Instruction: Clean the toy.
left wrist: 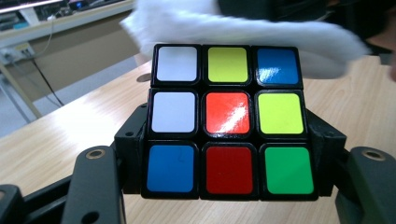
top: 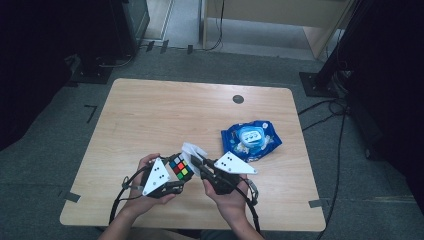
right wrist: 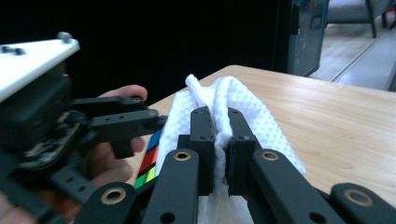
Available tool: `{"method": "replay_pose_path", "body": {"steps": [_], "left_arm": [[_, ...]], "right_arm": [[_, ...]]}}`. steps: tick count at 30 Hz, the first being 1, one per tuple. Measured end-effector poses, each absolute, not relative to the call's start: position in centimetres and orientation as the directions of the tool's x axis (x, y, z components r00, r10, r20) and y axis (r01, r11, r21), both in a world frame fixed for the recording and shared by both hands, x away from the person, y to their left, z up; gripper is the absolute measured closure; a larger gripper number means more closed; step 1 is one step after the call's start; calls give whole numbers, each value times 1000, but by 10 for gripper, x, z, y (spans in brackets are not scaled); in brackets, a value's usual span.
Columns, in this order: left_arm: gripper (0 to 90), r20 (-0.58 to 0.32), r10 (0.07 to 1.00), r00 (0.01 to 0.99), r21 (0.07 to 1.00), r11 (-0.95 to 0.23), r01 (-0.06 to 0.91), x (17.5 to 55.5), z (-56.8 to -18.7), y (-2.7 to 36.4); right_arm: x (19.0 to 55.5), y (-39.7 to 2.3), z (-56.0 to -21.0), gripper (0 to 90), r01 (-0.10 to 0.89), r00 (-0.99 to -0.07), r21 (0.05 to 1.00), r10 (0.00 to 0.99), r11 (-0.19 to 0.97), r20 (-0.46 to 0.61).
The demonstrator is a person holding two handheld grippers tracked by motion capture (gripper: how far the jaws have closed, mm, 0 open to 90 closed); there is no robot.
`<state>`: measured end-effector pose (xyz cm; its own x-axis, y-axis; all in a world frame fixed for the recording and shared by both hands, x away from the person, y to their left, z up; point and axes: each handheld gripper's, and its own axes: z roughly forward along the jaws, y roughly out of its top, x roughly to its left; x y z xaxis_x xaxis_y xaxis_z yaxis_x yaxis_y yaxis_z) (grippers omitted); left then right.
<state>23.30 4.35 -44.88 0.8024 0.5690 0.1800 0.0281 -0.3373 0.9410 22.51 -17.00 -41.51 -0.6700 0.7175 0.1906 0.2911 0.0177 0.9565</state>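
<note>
The left gripper's fingers (left wrist: 322, 154) clamp the Rubik's cube (left wrist: 227, 121); the right gripper's fingers (right wrist: 203, 135) pinch a white wet wipe (right wrist: 243, 105) against it. Wiping is underway, I judge; next, drag the wipe across the cube's face.

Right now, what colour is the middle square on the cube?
Orange-red, on the cube; the left gripper view shows it best.

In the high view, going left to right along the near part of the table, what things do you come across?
Left gripper → puzzle cube clamped in it → white wipe → right gripper, pinching that wipe → blue wipes packet.
</note>
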Motion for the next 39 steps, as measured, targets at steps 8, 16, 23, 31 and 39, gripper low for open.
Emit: {"method": "replay_pose_path", "body": {"steps": [8,16,23,31,39], "left_arm": [[340,172,570,803,950,-313,19,234,-445,49],[340,166,576,800,950,-312,28,237,-447,52],[340,156,605,780,952,-302,44,241,-449,56],[340,152,658,737,954,-293,65,243,-453,54],[340,181,673,717,955,-293,33,234,-454,41]], "right_arm": [[267,-198,-481,844,514,-498,856,833,58,243],[271,-207,-476,831,488,-489,871,845,60,216],[268,-211,-462,491,483,-468,876,840,-15,273],[249,-189,-427,291,549,-571,818,636,-174,519],[252,-176,-441,247,644,-525,732,568,-223,634]]}}
